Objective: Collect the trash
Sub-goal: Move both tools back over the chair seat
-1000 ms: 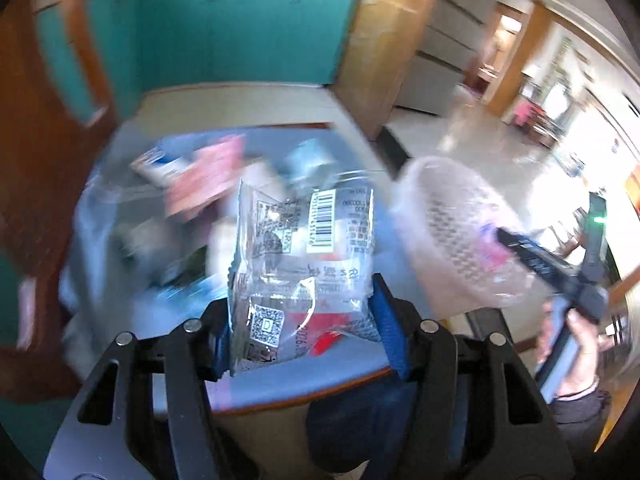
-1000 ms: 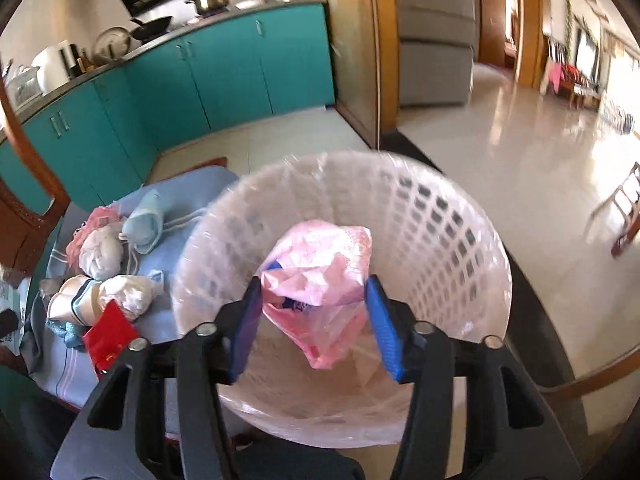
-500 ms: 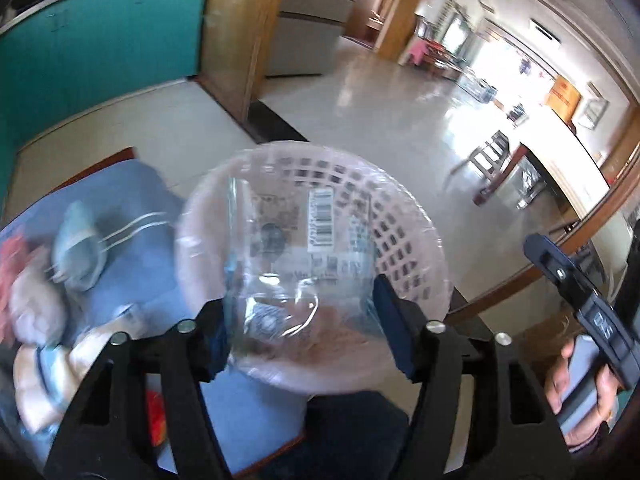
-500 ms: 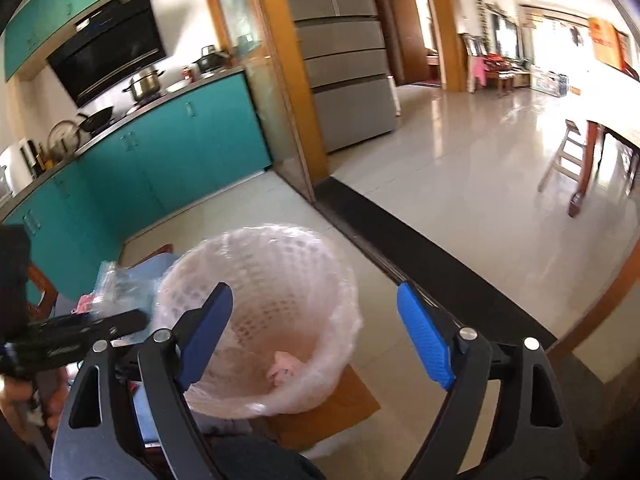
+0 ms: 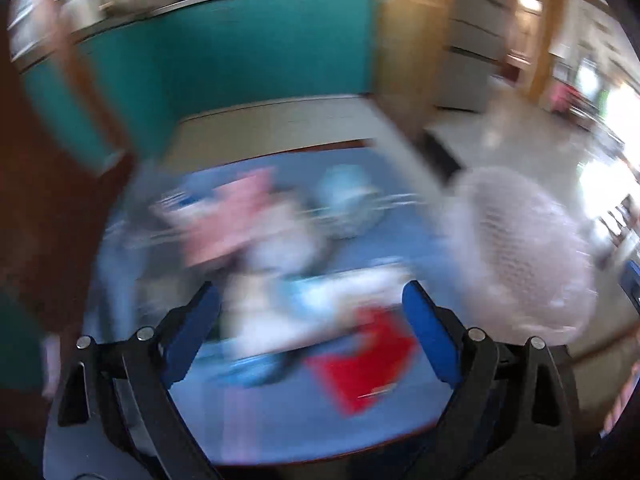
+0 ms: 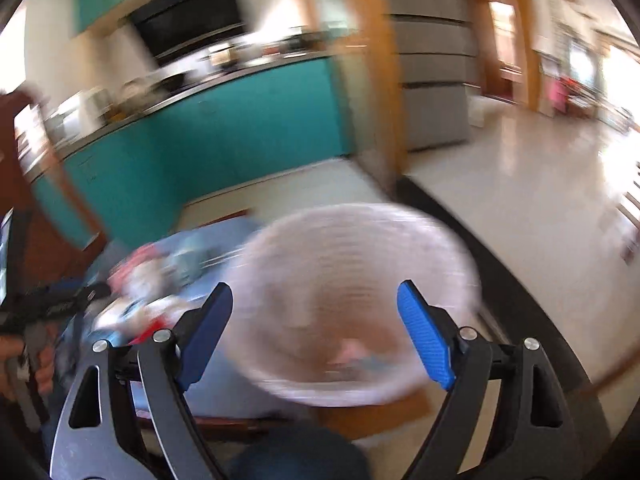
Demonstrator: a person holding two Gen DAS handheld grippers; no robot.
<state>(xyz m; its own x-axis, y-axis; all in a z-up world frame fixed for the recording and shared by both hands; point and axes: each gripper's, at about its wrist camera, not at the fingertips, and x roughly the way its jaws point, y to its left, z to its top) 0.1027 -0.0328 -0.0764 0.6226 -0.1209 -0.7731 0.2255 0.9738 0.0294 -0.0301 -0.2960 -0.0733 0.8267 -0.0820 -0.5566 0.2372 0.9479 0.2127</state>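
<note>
Both views are motion-blurred. My left gripper (image 5: 312, 336) is open and empty above the blue-covered table (image 5: 280, 420), over a heap of wrappers (image 5: 256, 232) and a red packet (image 5: 364, 364). The white lined basket (image 5: 520, 256) stands to its right. My right gripper (image 6: 316, 336) is open and empty above the basket (image 6: 352, 264), where pink trash (image 6: 352, 348) lies at the bottom. The left gripper and its hand (image 6: 44, 312) show at the left edge of the right wrist view.
Teal kitchen cabinets (image 6: 224, 132) run behind the table. A wooden chair back (image 5: 48, 208) stands at the left. A wooden post (image 6: 380, 80) and a steel fridge (image 6: 432, 80) are behind the basket. Shiny tiled floor (image 6: 520, 208) spreads to the right.
My left gripper let go of the clear wrapper over the basket and swung back left over the table. My right gripper, open since dropping the pink bag, turned left and down over the basket.
</note>
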